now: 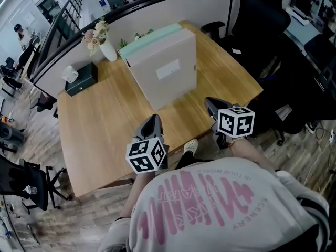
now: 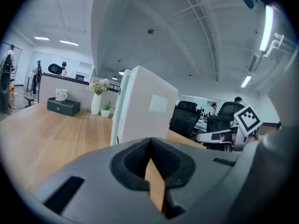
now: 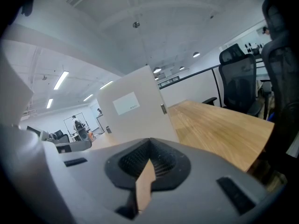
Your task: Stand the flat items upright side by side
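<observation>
Two flat box files stand upright side by side at the back of the wooden table (image 1: 100, 135): a beige one (image 1: 164, 70) with a white label in front and a mint-green one (image 1: 149, 38) right behind it. In the left gripper view the beige file (image 2: 149, 106) and the green edge (image 2: 117, 108) rise just ahead. The right gripper view shows the beige file (image 3: 131, 111) too. My left gripper (image 1: 154, 121) and right gripper (image 1: 210, 103) hover over the table's near edge, both shut and empty, short of the files. The closed jaws show in each gripper view (image 2: 150, 146) (image 3: 149, 157).
A white vase of flowers (image 1: 107, 49), a black tissue box (image 1: 81, 79) and a small potted plant (image 1: 137, 35) stand at the table's far left. A partition runs behind the table. Black office chairs (image 1: 265, 20) sit to the right.
</observation>
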`<state>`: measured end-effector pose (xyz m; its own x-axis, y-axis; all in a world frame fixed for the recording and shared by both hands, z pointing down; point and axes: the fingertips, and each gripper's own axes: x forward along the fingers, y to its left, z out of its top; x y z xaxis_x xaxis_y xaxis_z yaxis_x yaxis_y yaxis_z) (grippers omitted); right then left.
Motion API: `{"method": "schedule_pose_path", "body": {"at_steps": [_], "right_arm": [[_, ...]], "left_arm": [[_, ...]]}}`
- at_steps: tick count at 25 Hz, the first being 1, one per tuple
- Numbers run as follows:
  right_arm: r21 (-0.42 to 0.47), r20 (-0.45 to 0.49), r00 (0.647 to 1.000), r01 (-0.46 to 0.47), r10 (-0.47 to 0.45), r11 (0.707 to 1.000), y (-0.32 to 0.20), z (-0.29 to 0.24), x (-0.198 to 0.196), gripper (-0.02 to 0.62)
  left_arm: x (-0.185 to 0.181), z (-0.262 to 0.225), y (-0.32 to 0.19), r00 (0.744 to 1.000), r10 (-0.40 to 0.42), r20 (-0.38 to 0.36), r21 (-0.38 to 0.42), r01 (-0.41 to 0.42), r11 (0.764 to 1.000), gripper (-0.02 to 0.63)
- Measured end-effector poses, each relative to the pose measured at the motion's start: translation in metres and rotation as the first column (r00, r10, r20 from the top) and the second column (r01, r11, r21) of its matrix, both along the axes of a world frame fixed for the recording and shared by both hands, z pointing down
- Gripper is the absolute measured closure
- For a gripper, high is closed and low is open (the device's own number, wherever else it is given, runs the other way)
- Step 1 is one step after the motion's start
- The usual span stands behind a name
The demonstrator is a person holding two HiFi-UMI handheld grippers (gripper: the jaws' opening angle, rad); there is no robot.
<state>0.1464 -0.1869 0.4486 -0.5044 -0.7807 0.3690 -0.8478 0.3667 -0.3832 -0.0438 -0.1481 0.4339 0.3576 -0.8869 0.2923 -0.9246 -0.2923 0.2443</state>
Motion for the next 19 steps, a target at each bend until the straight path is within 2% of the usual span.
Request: {"method": "schedule_pose_path", "body": {"at_steps": [19], "right_arm": [[-0.053, 0.005, 1.000, -0.005, 0.006, 0.999, 0.001, 0.023, 0.011, 0.600]], "left_arm": [[0.009, 0.015, -0.002, 1.000, 0.003, -0.005, -0.056, -0.004, 0.998, 0.604]]}}
